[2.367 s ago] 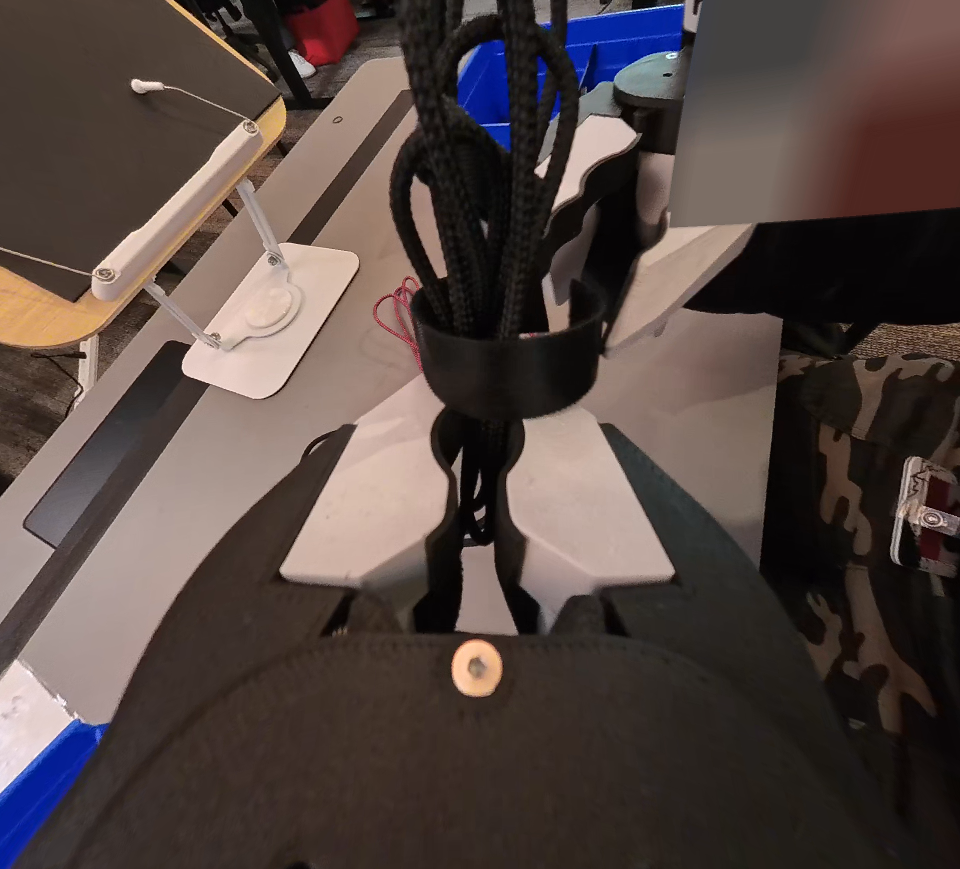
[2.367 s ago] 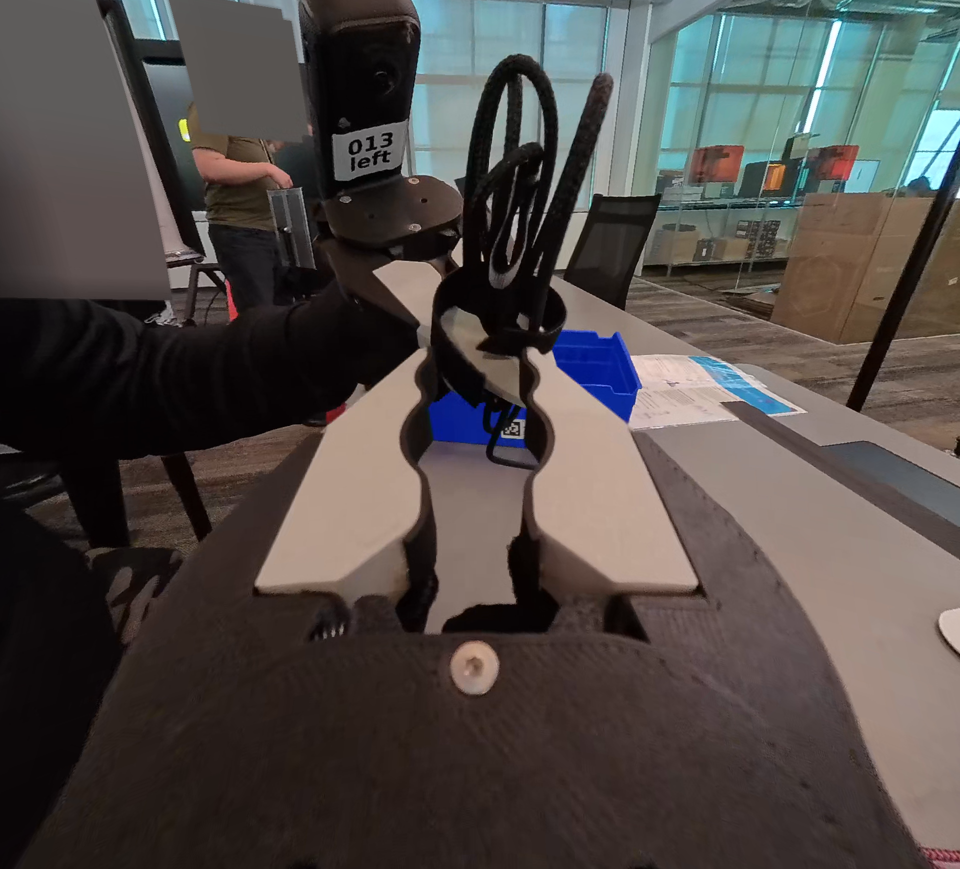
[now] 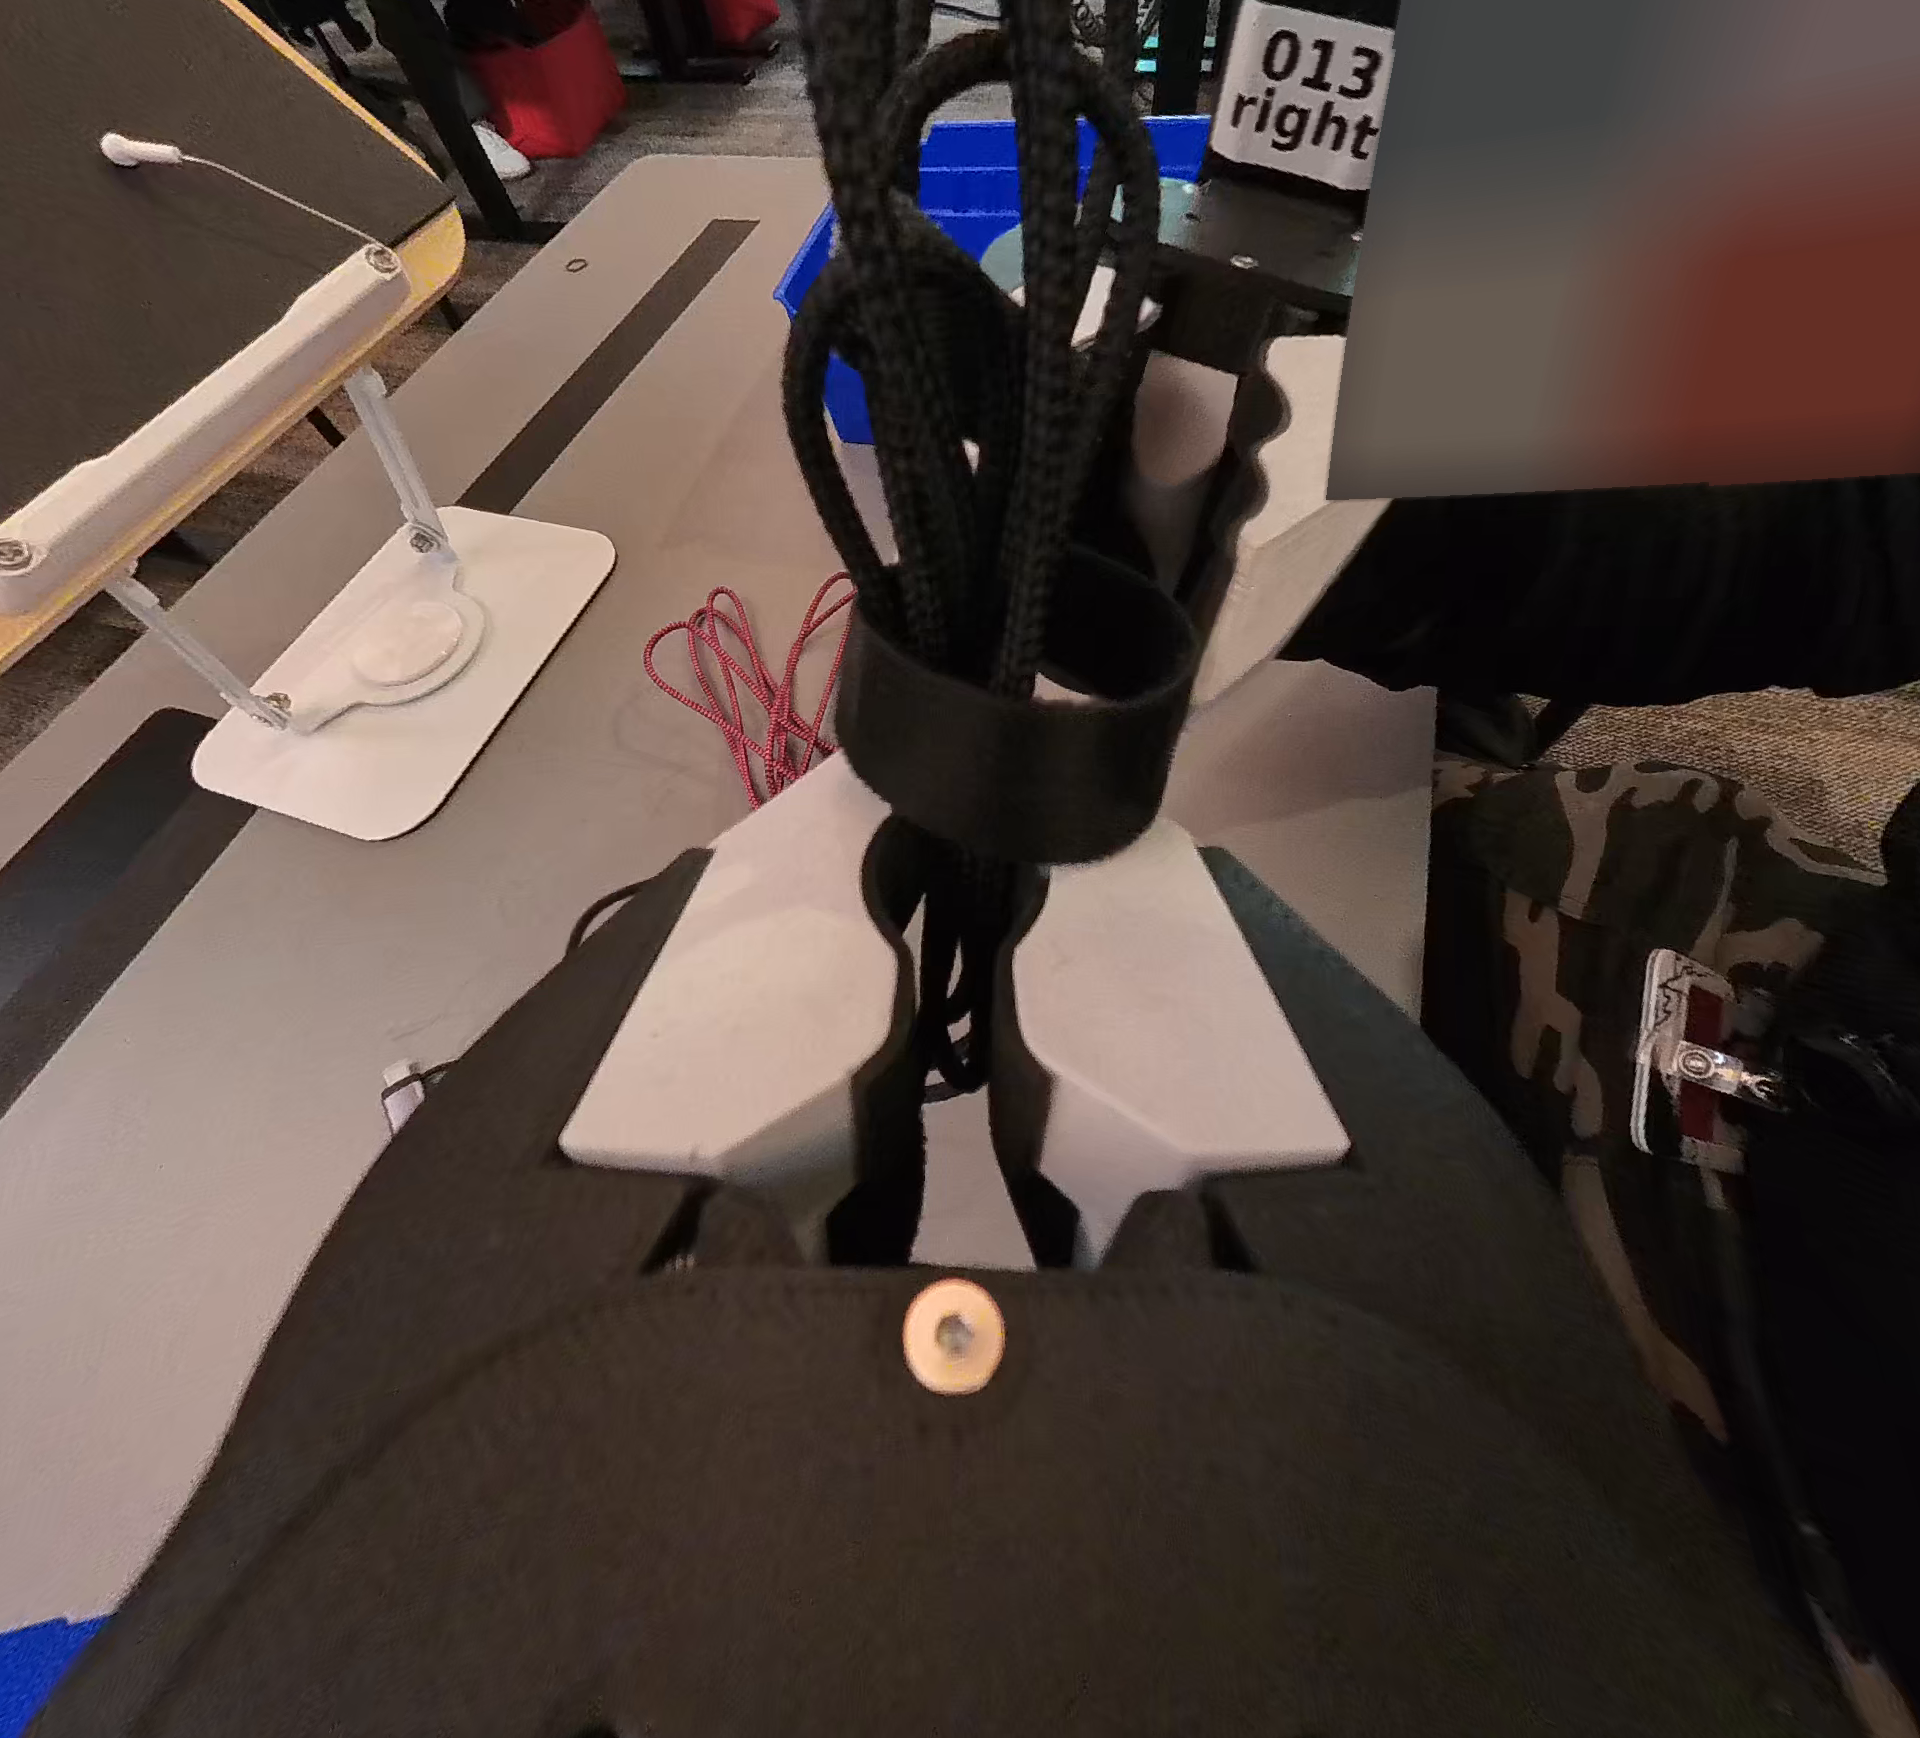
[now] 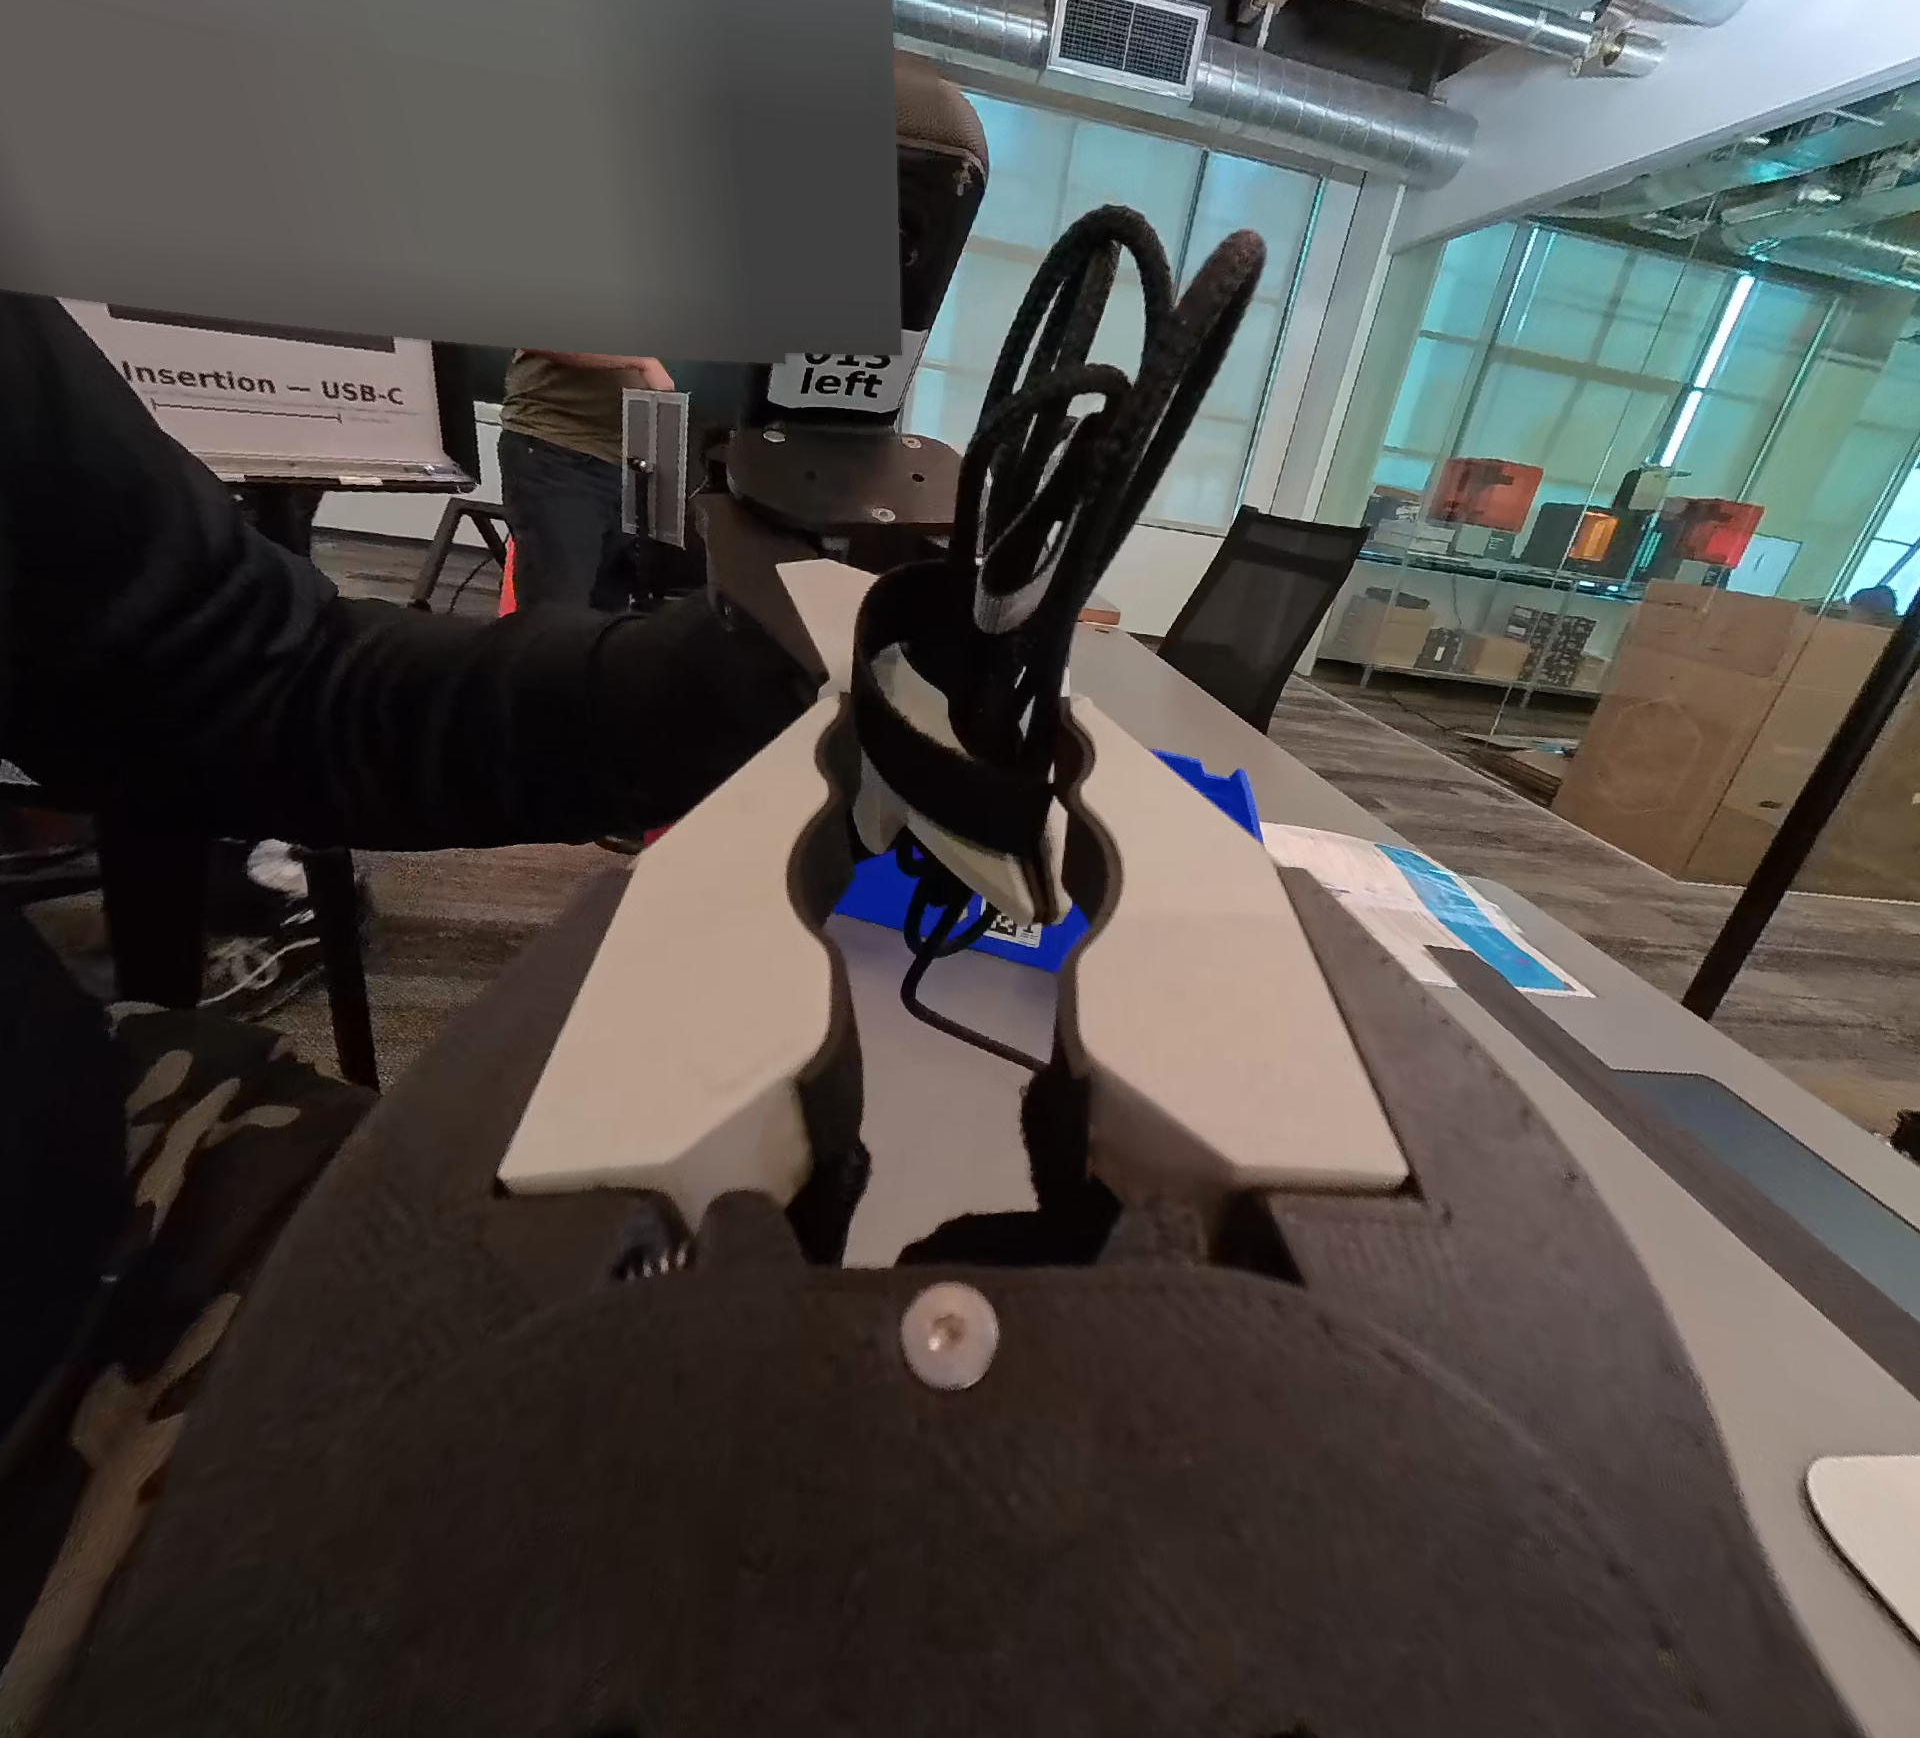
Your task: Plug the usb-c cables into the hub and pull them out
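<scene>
A bundle of black braided cable [image 3: 966,400] stands upright, ringed by a black velcro strap [image 3: 1008,743]. My left gripper [image 3: 951,867] is shut on the bundle just below the strap. In the right wrist view the bundle [image 4: 1091,441] rises above my right gripper [image 4: 956,722], whose fingers close around the slanted strap [image 4: 935,774] and the left gripper's white fingertips [image 4: 987,867]. The right gripper also shows in the left wrist view [image 3: 1216,462], behind the strap. A red braided cable [image 3: 748,701] lies coiled on the grey table [image 3: 312,1013]. No hub is in view.
A blue bin [image 3: 987,171] stands behind the bundle and also shows in the right wrist view [image 4: 1205,795]. A white stand base [image 3: 416,649] holds a tilted dark board [image 3: 156,182] at the left. Papers [image 4: 1434,919] lie on the table. A person's dark sleeve [image 4: 364,649] reaches in from the left.
The right gripper has tilted upward. The strap loop now sits slanted around the left gripper's fingertips. More of the red cable shows on the table.
</scene>
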